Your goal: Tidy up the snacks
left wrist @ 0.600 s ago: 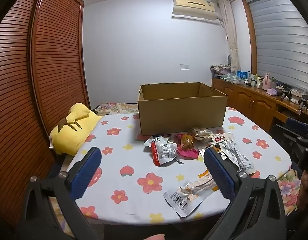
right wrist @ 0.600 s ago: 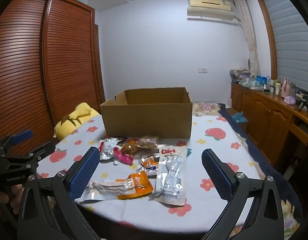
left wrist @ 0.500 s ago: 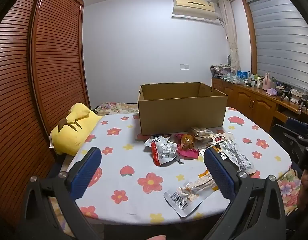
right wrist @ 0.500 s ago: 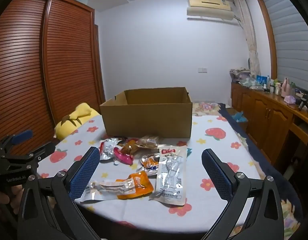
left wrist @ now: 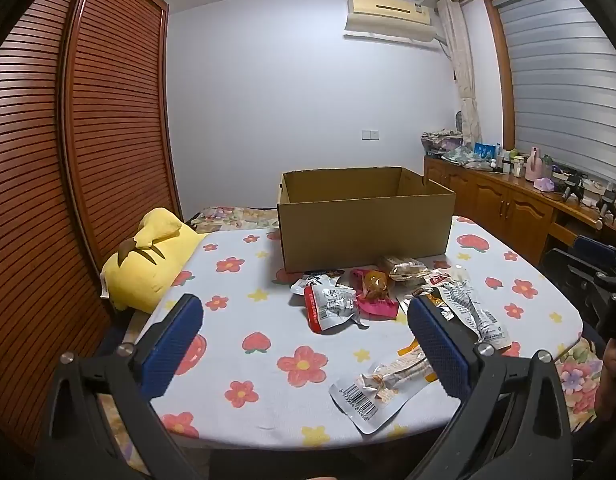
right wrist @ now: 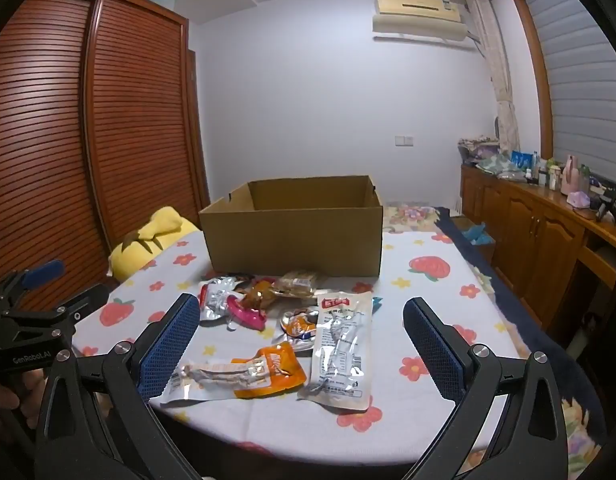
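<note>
— Where are the snack packets (right wrist: 292, 332) found?
— On the flowered tabletop (right wrist: 424, 304), before the cardboard box (right wrist: 294, 236), ahead of both tools. The right tool (right wrist: 302, 344) and left tool (left wrist: 304, 340) are spread wide, nothing gripped.
— Any writing?
— "GenRobot.AI" is read on the left tool's body. Packet print is too small.

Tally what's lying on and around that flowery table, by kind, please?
Snack packets: 6 plainly visible, maybe more tucked underneath
Cardboard box: 1
Yellow plush toy: 1
Total: 8
</note>
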`<action>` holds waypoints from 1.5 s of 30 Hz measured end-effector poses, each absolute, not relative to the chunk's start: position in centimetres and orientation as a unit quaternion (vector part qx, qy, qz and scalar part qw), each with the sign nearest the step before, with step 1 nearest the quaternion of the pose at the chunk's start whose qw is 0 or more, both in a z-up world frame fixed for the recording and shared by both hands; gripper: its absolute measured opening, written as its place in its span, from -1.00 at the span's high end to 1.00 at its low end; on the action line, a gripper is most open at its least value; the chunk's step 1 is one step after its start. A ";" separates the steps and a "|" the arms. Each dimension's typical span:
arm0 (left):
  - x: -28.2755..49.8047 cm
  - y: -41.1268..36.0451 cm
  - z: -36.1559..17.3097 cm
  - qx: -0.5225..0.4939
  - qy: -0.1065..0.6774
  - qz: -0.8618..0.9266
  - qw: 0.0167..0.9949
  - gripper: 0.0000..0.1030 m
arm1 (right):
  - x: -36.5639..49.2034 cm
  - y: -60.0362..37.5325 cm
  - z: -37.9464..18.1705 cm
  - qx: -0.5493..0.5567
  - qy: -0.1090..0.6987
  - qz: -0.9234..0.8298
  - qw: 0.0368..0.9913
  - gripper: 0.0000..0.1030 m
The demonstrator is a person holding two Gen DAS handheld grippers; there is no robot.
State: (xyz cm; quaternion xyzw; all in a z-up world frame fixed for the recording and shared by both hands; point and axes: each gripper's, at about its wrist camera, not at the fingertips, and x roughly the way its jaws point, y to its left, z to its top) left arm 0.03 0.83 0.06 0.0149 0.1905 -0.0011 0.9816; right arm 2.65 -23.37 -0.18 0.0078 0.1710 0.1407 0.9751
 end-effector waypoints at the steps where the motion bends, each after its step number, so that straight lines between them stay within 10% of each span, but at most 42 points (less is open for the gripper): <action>1: 0.1 1.0 0.3 0.015 0.190 -0.002 0.982 -1.00 | 2.7 -23.4 -0.2 0.008 0.171 0.141 0.975 -1.00; 45: -0.9 -0.2 1.5 0.019 0.182 -0.005 0.983 -1.00 | 2.5 -23.8 0.3 0.010 0.168 0.141 0.976 -1.00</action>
